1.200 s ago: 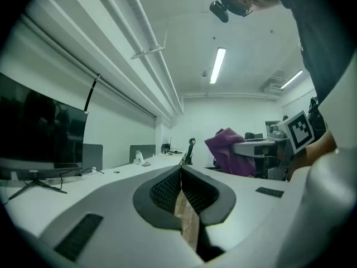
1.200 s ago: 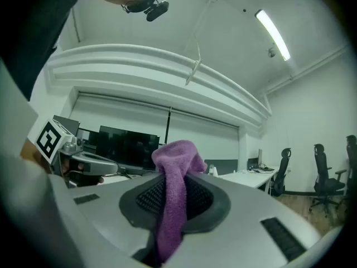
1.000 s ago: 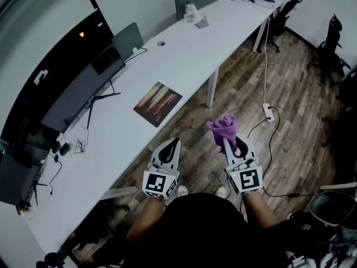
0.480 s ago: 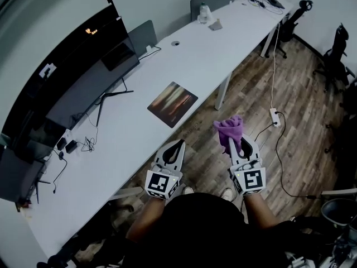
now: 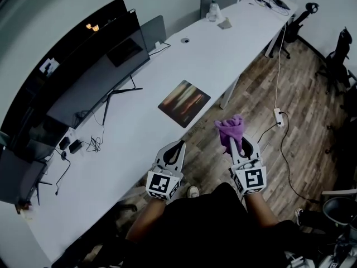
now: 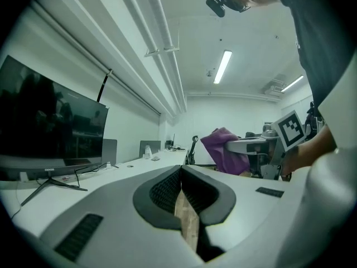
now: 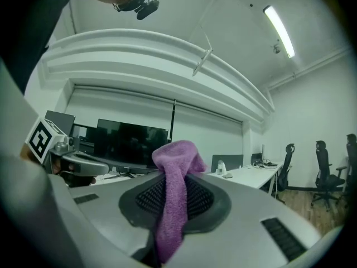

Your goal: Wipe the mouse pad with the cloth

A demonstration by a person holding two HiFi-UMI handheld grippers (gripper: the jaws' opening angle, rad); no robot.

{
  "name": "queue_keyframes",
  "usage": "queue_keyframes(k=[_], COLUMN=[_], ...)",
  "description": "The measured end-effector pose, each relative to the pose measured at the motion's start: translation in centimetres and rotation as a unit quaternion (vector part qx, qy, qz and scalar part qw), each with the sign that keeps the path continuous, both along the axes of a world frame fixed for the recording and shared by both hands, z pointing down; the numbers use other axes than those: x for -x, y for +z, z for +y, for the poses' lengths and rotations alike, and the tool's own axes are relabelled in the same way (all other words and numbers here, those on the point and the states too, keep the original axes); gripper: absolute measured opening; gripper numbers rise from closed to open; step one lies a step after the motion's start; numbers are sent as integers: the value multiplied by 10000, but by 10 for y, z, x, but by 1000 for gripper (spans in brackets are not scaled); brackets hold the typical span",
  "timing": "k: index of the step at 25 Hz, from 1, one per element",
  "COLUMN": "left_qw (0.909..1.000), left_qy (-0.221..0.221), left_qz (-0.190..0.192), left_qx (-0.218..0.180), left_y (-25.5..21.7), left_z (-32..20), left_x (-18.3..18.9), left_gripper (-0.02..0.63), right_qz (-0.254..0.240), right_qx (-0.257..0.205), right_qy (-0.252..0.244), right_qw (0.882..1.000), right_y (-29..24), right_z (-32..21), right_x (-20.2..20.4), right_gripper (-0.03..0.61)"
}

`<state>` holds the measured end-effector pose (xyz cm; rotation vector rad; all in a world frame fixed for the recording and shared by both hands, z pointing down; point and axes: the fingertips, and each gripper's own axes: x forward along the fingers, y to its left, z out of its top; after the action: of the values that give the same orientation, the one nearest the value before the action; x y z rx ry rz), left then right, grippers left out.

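Monitor (image 5: 95,77) along the back edge of the long white desk (image 5: 217,49), toward its left end. Mouse pad (image 5: 184,103) flat at the desk's front edge, about midway along it. Left gripper (image 5: 178,146) held off that front edge over the wooden floor (image 5: 254,94), jaws pressed together on nothing. Right gripper (image 5: 237,144) beside it, clamped on the purple cloth (image 5: 230,128), bunched end standing above the jaw tips, apart from the mouse pad.
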<state>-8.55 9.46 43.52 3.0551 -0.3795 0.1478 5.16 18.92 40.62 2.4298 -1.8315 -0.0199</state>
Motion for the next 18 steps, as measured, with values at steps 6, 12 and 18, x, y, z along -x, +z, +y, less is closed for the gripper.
queue_keyframes(k=[6, 12, 18], left_qw=[9997, 9998, 9995], left_qy=[-102, -103, -274], left_qz=[39, 7, -8], left_qx=[200, 176, 152], left_y=[8, 10, 8], left_z=[-22, -36, -53], left_x=[6, -3, -18], left_gripper=[21, 21, 21], right_qz=[20, -60, -78], right_qx=[107, 247, 139], right_qy=[-80, -292, -490], right_qw=[9999, 9992, 9987], right_y=[-3, 7, 3], right_z=[-24, -44, -69], right_x=[4, -4, -22], right_gripper=[67, 67, 67])
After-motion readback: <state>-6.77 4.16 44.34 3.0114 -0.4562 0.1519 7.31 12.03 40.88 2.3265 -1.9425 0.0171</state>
